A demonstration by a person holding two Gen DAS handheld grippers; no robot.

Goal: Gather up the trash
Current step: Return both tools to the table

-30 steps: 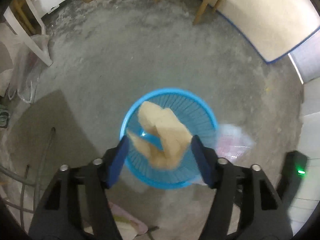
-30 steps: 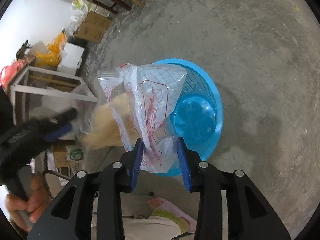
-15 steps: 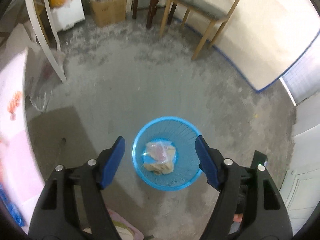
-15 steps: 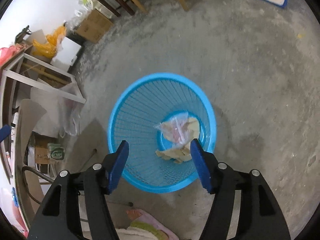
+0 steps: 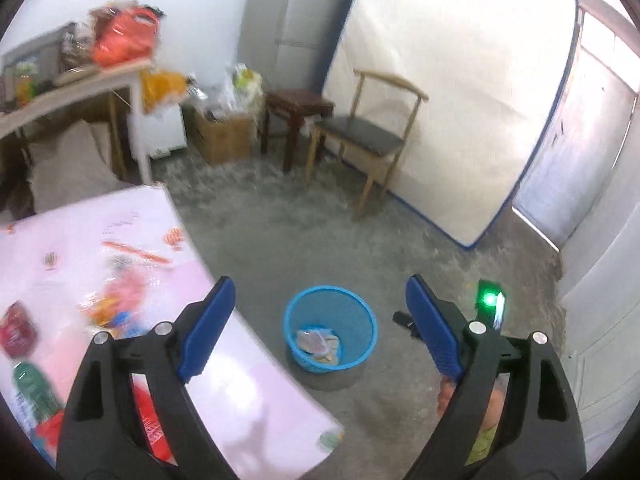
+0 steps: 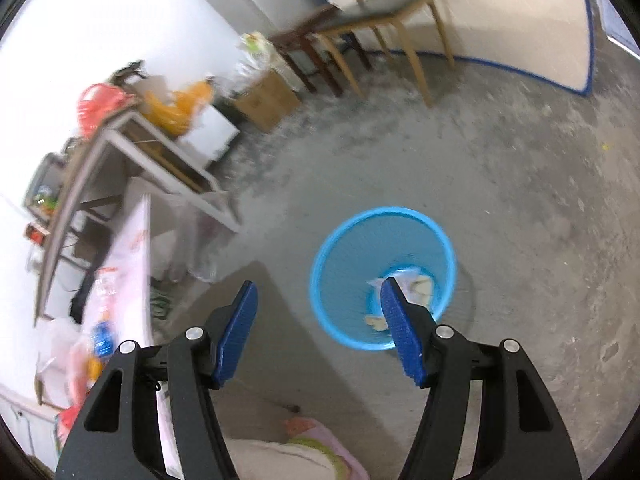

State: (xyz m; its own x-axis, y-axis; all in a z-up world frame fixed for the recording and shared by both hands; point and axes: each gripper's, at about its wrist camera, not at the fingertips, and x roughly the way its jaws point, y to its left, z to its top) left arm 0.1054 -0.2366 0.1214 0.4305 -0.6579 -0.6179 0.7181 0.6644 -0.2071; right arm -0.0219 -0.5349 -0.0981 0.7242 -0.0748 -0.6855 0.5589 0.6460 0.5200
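Both tools are held high and tilted downward toward the concrete floor (image 6: pixel 500 168). The left tool (image 5: pixel 320 320) is seen with its blue pads spread wide; its jaws have just been opening, and nothing lies between them. The right tool (image 6: pixel 318 322) is also held apart and empty, its jaws likewise having opened within the last second.

The blue basket (image 5: pixel 362 350) stands on the floor, framed between the left tool's pads in the left wrist view. In the right wrist view the same basket (image 6: pixel 340 276) is partly crossed by the right-hand pad. The collected trash, a clear plastic bag (image 5: pixel 313 340) and a tan crumpled piece (image 6: pixel 423 285), lies at the bottom of the basket.

Only in the left wrist view is the top of the pink tabletop (image 5: pixel 100 240) shown, with blurred packets, a green bottle (image 5: pixel 34 394) and a red wrapper (image 5: pixel 16 330) on it. A wooden chair (image 5: pixel 372 140), a dark stool (image 5: pixel 298 110), a cardboard box (image 5: pixel 224 136) and a device with a green light (image 5: pixel 489 300) are also seen there.

In the right wrist view the tabletop is seen edge-on at the left, a white-framed shelf (image 6: pixel 168 160) with red and orange bags is shown, and pale clothing (image 6: pixel 304 448) appears at the bottom edge.
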